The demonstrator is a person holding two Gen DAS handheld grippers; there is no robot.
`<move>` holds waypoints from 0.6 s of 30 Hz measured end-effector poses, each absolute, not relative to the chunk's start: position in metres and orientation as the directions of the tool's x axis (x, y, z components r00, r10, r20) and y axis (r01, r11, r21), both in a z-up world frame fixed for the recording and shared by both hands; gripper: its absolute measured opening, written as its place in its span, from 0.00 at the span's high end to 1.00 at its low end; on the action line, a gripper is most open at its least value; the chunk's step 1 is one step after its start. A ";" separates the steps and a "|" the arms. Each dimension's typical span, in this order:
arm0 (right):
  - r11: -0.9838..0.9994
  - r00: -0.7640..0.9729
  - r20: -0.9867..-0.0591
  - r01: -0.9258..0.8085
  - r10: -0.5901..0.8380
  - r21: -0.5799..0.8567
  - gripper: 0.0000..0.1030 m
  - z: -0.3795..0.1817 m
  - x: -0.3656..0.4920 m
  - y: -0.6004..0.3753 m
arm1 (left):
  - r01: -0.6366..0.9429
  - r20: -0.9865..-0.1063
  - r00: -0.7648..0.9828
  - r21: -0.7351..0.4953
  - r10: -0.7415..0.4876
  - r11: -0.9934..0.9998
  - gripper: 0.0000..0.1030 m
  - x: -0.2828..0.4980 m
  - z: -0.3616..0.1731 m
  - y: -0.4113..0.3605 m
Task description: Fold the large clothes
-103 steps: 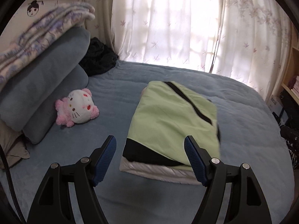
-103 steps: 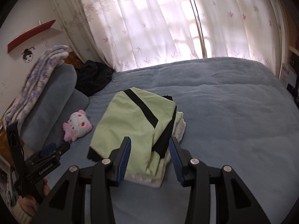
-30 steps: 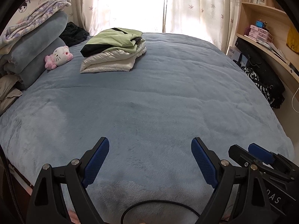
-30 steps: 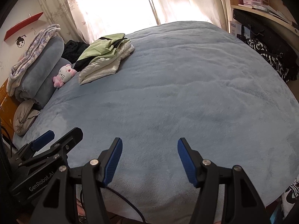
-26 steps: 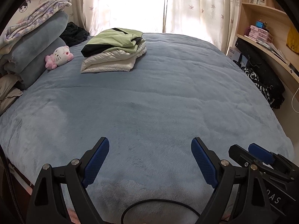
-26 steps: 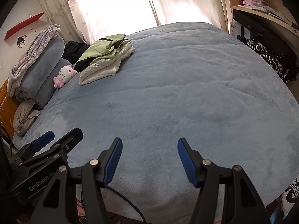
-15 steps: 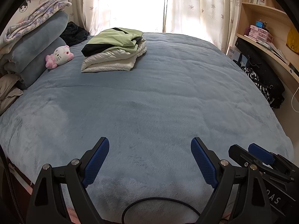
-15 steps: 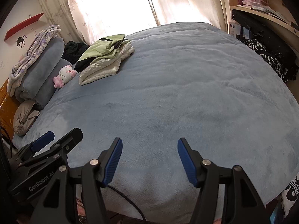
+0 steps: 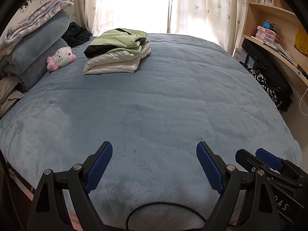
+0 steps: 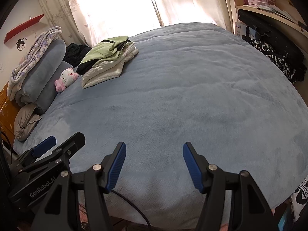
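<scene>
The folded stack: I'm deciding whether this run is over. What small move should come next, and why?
Probably just hold both grippers back. The green jacket lies folded on the white jacket at the far side of the bed; left gripper and right gripper are empty, jaws open.

Green-and-black jacket [image 9: 119,38] over white one [image 9: 115,61]; blue bed [image 9: 163,100]; pink-white plush [image 9: 60,57]; floral curtains [image 9: 204,7].

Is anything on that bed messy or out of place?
Hardly. The green jacket sits folded on the white jacket at the far left of the blue blanket, slightly askew, a black flap poking out. A dark garment lies crumpled behind them. Both sets of tongs, left and right, are open and empty.
</scene>
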State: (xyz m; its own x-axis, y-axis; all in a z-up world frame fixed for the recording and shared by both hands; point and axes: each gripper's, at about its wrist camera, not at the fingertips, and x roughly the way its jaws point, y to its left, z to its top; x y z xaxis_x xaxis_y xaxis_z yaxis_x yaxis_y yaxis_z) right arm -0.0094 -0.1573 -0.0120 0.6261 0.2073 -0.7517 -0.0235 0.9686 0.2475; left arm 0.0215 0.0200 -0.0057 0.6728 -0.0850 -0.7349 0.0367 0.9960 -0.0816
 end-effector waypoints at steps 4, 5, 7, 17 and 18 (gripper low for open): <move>0.969 0.628 -0.750 -0.024 0.207 0.247 0.40 -0.012 -0.010 -0.158 | 0.035 -0.734 0.674 -0.081 -0.084 0.996 0.15 0.022 -0.006 0.019; 0.968 0.628 -0.750 -0.022 0.206 0.248 0.40 -0.011 -0.010 -0.158 | 0.035 -0.735 0.673 -0.081 -0.084 0.996 0.15 0.022 -0.006 0.019; 0.968 0.628 -0.751 -0.020 0.206 0.248 0.40 -0.011 -0.010 -0.158 | 0.035 -0.735 0.672 -0.082 -0.084 0.996 0.16 0.022 -0.006 0.019; 0.968 0.627 -0.752 -0.017 0.204 0.249 0.40 -0.011 -0.010 -0.160 | 0.041 -0.740 0.667 -0.085 -0.091 0.996 0.16 0.018 -0.007 0.022; 0.968 0.626 -0.752 -0.017 0.205 0.250 0.40 -0.011 -0.010 -0.160 | 0.042 -0.740 0.666 -0.085 -0.091 0.995 0.16 0.018 -0.007 0.022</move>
State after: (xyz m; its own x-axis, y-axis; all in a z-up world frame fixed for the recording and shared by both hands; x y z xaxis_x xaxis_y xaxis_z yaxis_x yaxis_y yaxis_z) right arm -0.0096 -0.1599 -0.0107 0.6263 0.2048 -0.7522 -0.0167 0.9682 0.2497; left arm 0.0182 0.0221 -0.0074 0.6662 -0.0915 -0.7401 0.0424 0.9955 -0.0849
